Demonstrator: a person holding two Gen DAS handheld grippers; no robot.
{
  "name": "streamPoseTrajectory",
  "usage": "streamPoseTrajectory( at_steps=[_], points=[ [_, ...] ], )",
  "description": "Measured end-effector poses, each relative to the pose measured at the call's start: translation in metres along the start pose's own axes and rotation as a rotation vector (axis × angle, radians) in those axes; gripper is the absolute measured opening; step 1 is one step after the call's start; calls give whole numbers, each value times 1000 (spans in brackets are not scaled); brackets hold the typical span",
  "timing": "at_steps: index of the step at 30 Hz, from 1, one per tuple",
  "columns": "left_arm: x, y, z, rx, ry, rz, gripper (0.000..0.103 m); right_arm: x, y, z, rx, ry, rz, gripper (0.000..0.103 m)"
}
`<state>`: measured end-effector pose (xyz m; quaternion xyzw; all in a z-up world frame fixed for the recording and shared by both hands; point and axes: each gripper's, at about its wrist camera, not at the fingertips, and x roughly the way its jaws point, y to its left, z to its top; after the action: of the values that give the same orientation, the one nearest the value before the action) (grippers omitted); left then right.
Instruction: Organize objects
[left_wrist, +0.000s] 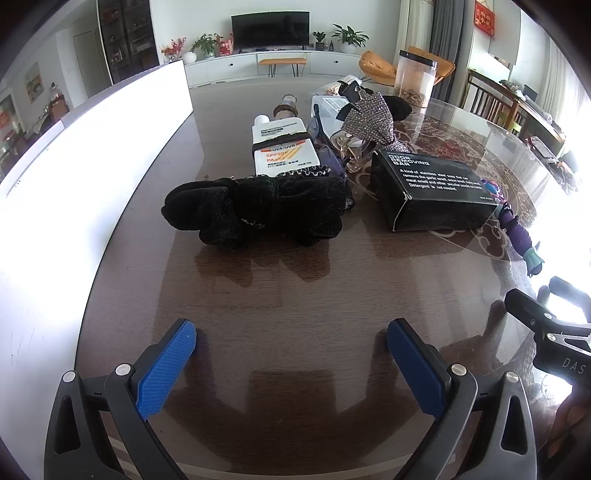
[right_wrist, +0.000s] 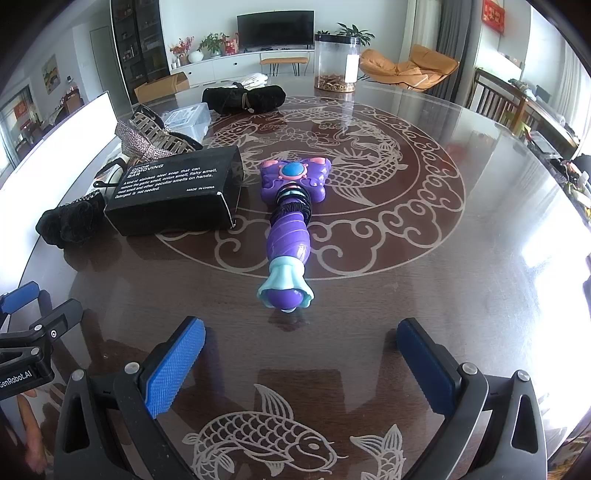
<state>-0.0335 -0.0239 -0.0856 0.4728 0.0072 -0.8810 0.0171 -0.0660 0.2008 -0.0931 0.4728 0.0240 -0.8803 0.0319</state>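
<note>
My left gripper hung spread and empty over the table, the black velvet bow lying crosswise ahead. My right gripper, also spread, was nearer the purple toy wand, whose long axis ran straight away from the jaws, so I judged it the right's pick.

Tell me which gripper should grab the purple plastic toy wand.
Right. The right gripper is open with the purple plastic toy wand lying straight ahead, handle toward it; the left gripper faces the black velvet bow.
</note>
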Motion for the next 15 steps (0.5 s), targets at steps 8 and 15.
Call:
streamPoseTrajectory(
  at_steps=[8,15],
  points=[
    [-2,0,-2,11,-6,-8,103,0,0,-1,-1,0,0,103],
    [-8,4,-11,100,-8,-69,103,0,0,0,0,-1,-1,103]
  ],
)
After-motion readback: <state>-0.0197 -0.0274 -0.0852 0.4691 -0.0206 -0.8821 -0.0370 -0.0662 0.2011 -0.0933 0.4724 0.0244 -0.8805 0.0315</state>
